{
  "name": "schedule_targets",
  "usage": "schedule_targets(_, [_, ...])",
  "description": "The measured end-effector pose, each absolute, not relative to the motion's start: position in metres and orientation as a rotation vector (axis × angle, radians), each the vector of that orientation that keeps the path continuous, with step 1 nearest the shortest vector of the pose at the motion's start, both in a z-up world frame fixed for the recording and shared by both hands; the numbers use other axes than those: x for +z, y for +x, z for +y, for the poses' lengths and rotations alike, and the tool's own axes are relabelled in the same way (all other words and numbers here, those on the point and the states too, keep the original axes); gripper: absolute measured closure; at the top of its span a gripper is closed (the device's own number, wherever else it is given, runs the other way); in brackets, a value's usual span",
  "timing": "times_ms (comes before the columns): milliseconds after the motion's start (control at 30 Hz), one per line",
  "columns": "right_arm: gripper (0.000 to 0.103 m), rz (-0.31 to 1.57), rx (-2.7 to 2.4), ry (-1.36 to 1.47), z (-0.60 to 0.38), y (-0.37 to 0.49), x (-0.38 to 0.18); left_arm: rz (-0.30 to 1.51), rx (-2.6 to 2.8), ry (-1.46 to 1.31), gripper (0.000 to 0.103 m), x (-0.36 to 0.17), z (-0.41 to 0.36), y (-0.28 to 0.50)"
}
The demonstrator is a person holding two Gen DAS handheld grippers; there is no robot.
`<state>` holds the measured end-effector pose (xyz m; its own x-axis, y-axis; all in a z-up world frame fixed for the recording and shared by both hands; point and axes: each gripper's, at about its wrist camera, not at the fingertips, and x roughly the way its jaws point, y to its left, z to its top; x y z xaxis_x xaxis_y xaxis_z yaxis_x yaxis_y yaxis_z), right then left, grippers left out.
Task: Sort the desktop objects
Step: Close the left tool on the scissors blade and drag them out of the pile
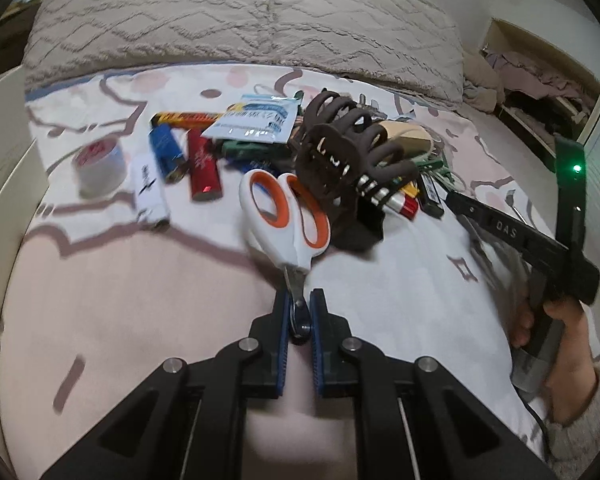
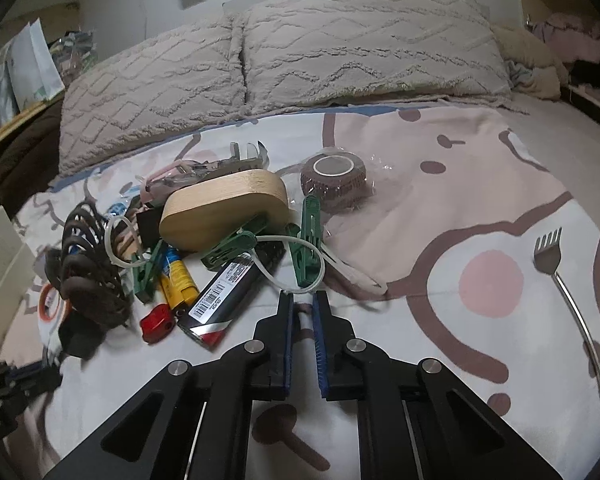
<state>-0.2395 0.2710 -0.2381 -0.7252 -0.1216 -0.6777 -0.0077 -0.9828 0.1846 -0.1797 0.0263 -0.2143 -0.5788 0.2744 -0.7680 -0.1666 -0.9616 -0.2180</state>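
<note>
Bedspread (image 1: 140, 300) clutter: left gripper (image 1: 300, 320) jaws pinch the scissors (image 1: 284, 220) blades; right gripper (image 2: 303, 312) clamps a white cable tie (image 2: 300, 256). Lift both slowly, clear of the tangle.

White-orange scissors (image 1: 284, 216) seemingly lifted, blades pinched.

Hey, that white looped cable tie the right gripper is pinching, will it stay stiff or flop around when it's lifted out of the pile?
The white looped cable tie will probably hold its curve, since the loop stands up by itself. It runs around a green plastic clothespin, so lifting may drag that along. It looks thin and light; the right gripper seems closed on its tail.
</note>
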Motion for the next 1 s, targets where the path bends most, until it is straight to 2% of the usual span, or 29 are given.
schedule_targets(567, [0.091, -0.548, -2.793, 1.112, 0.302, -0.235, -0.236, -0.21, 2.518, -1.261, 0.093, -0.212, 0.009, -0.11])
schedule_targets(733, [0.091, -0.521, -2.856, 1.104, 0.311, -0.232, -0.225, -0.146, 2.553, -1.259, 0.092, -0.207, 0.008, -0.104])
schedule_targets(833, [0.09, -0.489, -2.875, 1.115, 0.312, -0.233, -0.222, -0.125, 2.572, -1.263, 0.089, -0.207, 0.006, -0.106])
schedule_targets(900, [0.056, -0.46, -2.876, 1.13, 0.31, -0.235, -0.223, -0.134, 2.573, -1.268, 0.082, -0.209, 0.003, -0.107])
schedule_targets(933, [0.015, -0.437, -2.876, 1.137, 0.308, -0.236, -0.223, -0.14, 2.575, -1.266, 0.075, -0.209, 0.002, -0.107])
schedule_targets(967, [0.006, -0.402, -2.883, 1.132, 0.305, -0.236, -0.222, -0.142, 2.58, -1.262, 0.069, -0.208, 0.002, -0.107])
schedule_targets(1000, [0.006, -0.363, -2.891, 1.121, 0.3, -0.235, -0.22, -0.14, 2.59, -1.257, 0.066, -0.207, 0.001, -0.106])
